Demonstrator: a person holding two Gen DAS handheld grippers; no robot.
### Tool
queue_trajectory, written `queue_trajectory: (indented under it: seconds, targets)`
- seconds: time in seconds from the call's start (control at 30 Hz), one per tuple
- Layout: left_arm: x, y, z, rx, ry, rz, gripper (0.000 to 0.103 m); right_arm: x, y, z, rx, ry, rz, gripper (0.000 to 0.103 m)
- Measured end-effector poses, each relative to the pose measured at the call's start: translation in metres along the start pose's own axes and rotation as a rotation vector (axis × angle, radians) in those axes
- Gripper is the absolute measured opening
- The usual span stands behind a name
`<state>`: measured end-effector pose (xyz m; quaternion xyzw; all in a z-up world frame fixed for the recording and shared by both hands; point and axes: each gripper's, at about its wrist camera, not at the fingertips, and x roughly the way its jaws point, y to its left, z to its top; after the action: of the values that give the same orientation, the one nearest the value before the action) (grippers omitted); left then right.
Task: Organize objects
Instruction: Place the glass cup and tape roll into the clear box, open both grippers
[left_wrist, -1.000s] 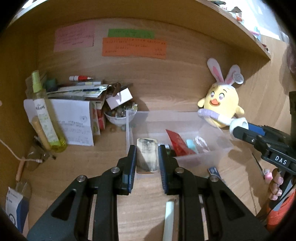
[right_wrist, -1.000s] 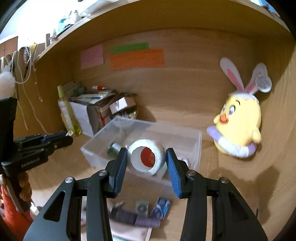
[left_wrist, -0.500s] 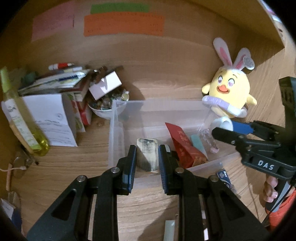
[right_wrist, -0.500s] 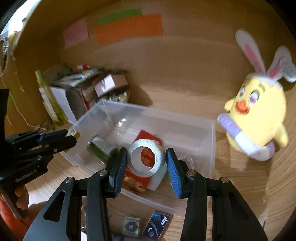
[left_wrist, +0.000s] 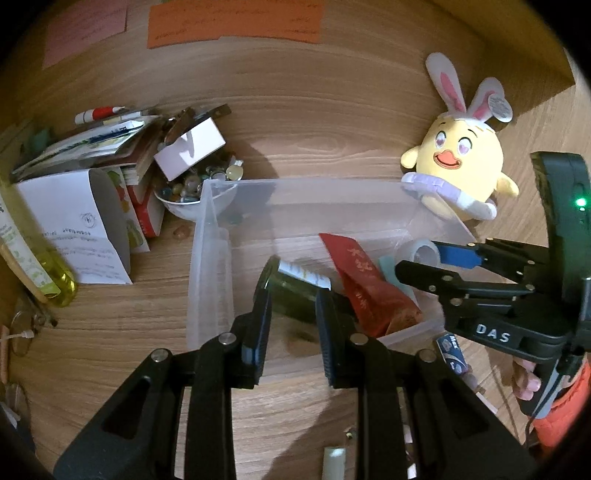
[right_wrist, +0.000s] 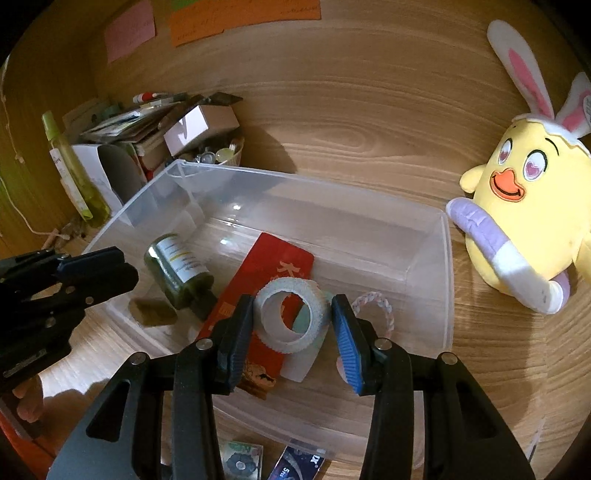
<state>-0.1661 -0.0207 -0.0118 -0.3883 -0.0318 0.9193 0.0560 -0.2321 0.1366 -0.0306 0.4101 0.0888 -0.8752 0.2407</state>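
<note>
Nearest to me, flat packets (right_wrist: 240, 459) lie on the worktop just in front of the clear bin (right_wrist: 448, 280), cut off at the edge and too small to read.

Over the bin's front wall the right tool (right_wrist: 293, 325) hangs with its fingers spread wide of the white tape roll (right_wrist: 291, 319). The roll seems to rest on the red packet (right_wrist: 266, 273) inside the bin, no pad touching it — released, I'd judge.

At the bin's left end the left tool (left_wrist: 291, 321) also stands apart, holding nothing; the green bottle (left_wrist: 291, 291) lies on its side on the bin floor just beyond, its neck hidden behind the fingers.

A braided ring (right_wrist: 373, 310) shows dimly through the plastic. Beyond the bin's right end sits the yellow bunny plush (right_wrist: 524, 214) — its ears run out of frame.
</note>
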Motion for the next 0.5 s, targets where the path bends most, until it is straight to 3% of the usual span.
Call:
queue_trajectory:
  seconds: [0.1,0.2,0.3,0.5]
  targets:
    - [-0.006,-0.001,0.0,0.004,-0.01,0.001,0.032,-0.002,0.001,0.001,0.001,0.01,0.007,0.041]
    - [-0.016,-0.001,-0.001,0.003,-0.03,0.0,0.039,-0.012,0.003,0.0,-0.006,-0.007,0.001,0.05]
    - [-0.029,-0.001,-0.002,0.002,-0.051,-0.002,0.048,-0.029,0.01,0.0,-0.029,-0.05,-0.024,0.06]
    - [-0.059,-0.002,-0.016,0.012,-0.092,0.015,0.067,-0.075,0.023,-0.017,-0.076,-0.135,0.001,0.067]
